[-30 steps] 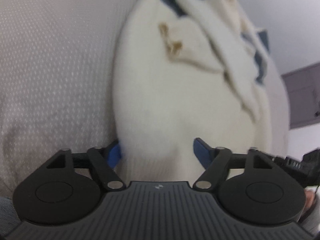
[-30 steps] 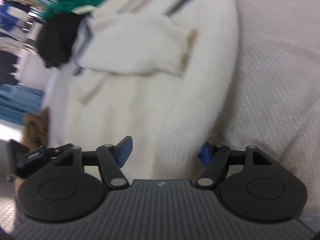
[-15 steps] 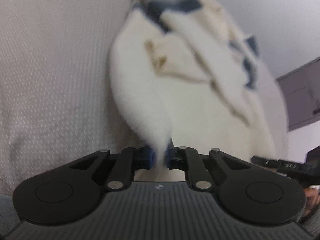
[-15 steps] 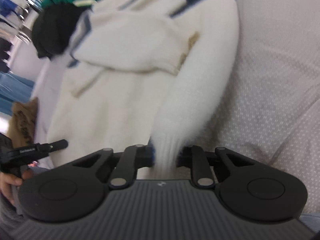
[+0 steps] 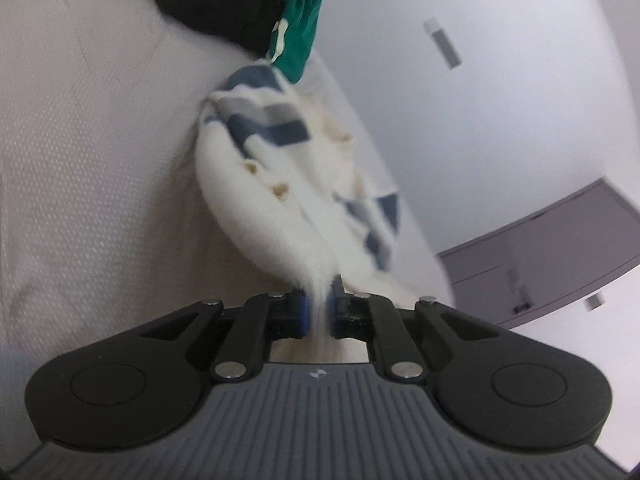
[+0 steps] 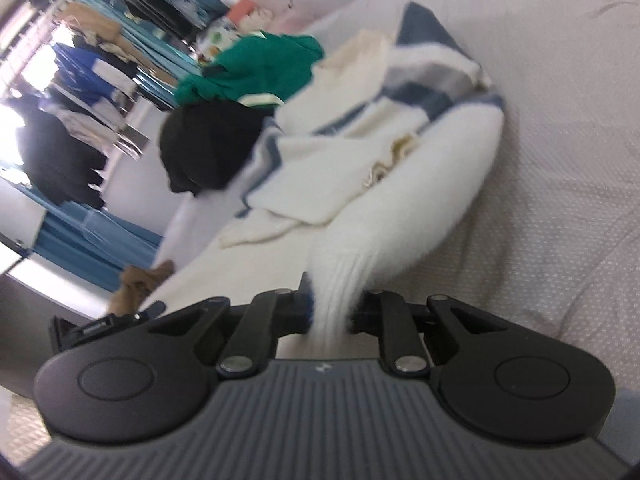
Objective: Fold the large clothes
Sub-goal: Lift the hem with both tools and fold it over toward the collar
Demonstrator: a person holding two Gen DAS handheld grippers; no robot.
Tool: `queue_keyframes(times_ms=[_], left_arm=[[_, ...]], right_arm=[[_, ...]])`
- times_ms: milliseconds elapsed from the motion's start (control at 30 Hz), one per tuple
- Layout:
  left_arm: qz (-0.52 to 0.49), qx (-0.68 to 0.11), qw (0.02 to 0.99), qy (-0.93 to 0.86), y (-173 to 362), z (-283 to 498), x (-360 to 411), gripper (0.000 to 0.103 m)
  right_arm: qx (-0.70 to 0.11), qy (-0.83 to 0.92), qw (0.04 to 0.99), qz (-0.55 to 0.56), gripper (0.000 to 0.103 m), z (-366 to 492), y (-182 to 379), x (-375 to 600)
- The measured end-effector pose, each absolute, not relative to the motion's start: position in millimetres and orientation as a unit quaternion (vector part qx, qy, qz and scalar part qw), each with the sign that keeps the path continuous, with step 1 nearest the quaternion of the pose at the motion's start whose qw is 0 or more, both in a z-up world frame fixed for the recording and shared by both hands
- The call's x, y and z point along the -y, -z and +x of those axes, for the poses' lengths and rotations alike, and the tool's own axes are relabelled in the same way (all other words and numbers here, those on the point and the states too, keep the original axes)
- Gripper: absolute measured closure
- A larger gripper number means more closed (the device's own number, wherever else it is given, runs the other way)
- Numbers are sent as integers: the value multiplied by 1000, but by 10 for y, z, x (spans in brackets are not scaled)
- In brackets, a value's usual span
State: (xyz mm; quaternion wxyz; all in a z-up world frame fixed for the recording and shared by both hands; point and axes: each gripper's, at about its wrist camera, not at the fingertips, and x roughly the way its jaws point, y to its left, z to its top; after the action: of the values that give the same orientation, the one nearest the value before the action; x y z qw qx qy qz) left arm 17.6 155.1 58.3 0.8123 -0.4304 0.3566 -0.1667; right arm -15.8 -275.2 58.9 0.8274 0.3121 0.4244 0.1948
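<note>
A fluffy white sweater (image 5: 260, 200) with blue and grey stripes lies bunched on a pale dotted bed cover (image 5: 80, 140). My left gripper (image 5: 318, 308) is closing its jaws on a pinched fold of the sweater's white edge, which is drawn taut up from the cover. In the right wrist view the same sweater (image 6: 420, 184) stretches from the cover (image 6: 560, 160) into my right gripper (image 6: 330, 312), which is shut on the ribbed white hem. Both held edges hang lifted off the bed.
A green garment (image 6: 256, 68) and a black one (image 6: 208, 148) lie heaped just beyond the sweater, also visible as the green garment (image 5: 300, 32) in the left wrist view. A grey cabinet (image 5: 540, 260) stands by the white wall. Racks of hanging clothes (image 6: 60, 80) fill the far left.
Both grippers stood open around the sweater's edge, then shut on it. They have since risen, pulling the held edges up, and more of the room shows.
</note>
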Motion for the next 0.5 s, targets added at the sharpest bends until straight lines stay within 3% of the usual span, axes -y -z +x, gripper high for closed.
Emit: queue_keyframes(times_ms=[500], left_arm=[[-467,-287,815,189,-1087,-1232,-1484,93]], right_arm=[[-367,-209,839,344,87,-1265,-1102,2837]])
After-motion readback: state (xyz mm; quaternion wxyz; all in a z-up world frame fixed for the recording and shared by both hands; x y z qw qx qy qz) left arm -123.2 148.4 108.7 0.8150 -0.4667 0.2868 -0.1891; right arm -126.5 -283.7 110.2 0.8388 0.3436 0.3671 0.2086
